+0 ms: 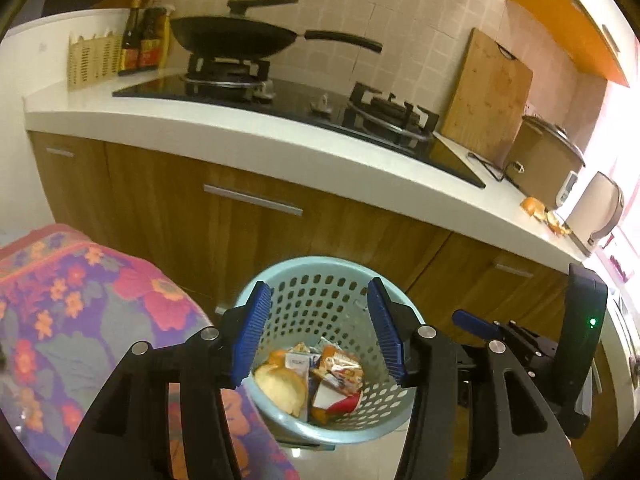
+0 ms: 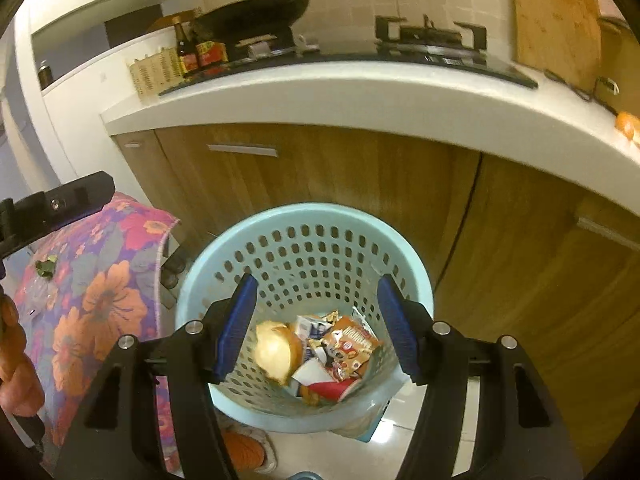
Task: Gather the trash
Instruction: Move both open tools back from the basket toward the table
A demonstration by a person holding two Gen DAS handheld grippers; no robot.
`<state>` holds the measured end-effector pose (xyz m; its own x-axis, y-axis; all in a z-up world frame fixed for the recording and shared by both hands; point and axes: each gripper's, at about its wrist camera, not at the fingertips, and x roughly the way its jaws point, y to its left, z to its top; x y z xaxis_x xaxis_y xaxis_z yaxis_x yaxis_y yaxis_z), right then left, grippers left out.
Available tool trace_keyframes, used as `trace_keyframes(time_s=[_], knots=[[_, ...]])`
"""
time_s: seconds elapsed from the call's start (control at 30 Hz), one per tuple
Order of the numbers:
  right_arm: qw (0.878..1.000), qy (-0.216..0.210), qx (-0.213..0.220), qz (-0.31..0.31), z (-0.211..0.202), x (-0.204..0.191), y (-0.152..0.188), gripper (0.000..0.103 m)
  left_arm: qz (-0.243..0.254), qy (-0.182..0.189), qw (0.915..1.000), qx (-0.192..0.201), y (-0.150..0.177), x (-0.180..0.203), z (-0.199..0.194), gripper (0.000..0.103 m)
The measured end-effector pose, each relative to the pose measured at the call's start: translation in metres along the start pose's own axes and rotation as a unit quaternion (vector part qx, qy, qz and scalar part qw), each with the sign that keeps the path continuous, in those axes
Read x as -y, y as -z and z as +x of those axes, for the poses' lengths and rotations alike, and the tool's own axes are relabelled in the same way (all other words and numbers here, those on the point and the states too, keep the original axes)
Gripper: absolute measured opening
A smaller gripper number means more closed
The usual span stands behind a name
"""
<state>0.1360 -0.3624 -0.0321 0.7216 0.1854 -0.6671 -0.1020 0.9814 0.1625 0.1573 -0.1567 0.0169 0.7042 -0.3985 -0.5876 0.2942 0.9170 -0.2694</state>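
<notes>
Landmark: a light blue perforated basket [image 2: 304, 240] on the floor, in front of the wooden cabinet doors [image 2: 360, 176] under the white tabletop [image 2: 360, 92].
Left tongs [image 1: 320, 332]: released, blue pads spread apart above the basket mouth, nothing between them.
Right tongs [image 2: 320, 328]: released too, pads apart over the same basket, nothing gripped; in the left wrist view they show to the right of the basket [image 1: 476, 324].
Trash in basket: a pale round piece of bread or peel [image 2: 274, 350] lies at the left of the basket bottom; just beside it to the right are a printed snack wrapper [image 2: 352, 350], a small white and blue carton [image 2: 310, 330] and a red and white scrap [image 2: 332, 390]. All of it lies inside the basket, below both pairs of tongs.
Trash not in basket: orange peel pieces [image 1: 534, 206] on the tabletop, well to the right of and above the basket, just beside a white kettle [image 1: 596, 210].
Left of basket: a flowered cloth [image 1: 80, 300] over some piece of furniture, touching or nearly touching the basket's side.
Above basket, on the tabletop: a gas hob [image 1: 280, 100] with a black wok [image 1: 236, 38], sauce bottles [image 1: 144, 40] to its left, a wooden cutting board [image 1: 488, 96] leaning on the tiled wall to the right.
Person: a hand [image 2: 12, 364] at the far left edge of the right wrist view.
</notes>
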Motion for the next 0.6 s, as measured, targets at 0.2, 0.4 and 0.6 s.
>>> trace_keyframes(time_s=[0.2,0.4,0.6], knots=[[0.999,-0.033,0.028,-0.021,-0.022,-0.028,-0.011,0.059,0.004,-0.011,0.9995,0.029,-0.001,-0.010,-0.041,0.052],[0.993,-0.098,0.041,-0.051,-0.035,-0.081,-0.027,0.059,-0.017,-0.044,0.9961,0.074,0.003,-0.039,-0.108,0.057],[0.983,-0.156,0.030,-0.096,-0.029,-0.160,-0.035,0.059,-0.079,-0.097,0.9845,0.123,0.017,-0.092,-0.186,0.067]])
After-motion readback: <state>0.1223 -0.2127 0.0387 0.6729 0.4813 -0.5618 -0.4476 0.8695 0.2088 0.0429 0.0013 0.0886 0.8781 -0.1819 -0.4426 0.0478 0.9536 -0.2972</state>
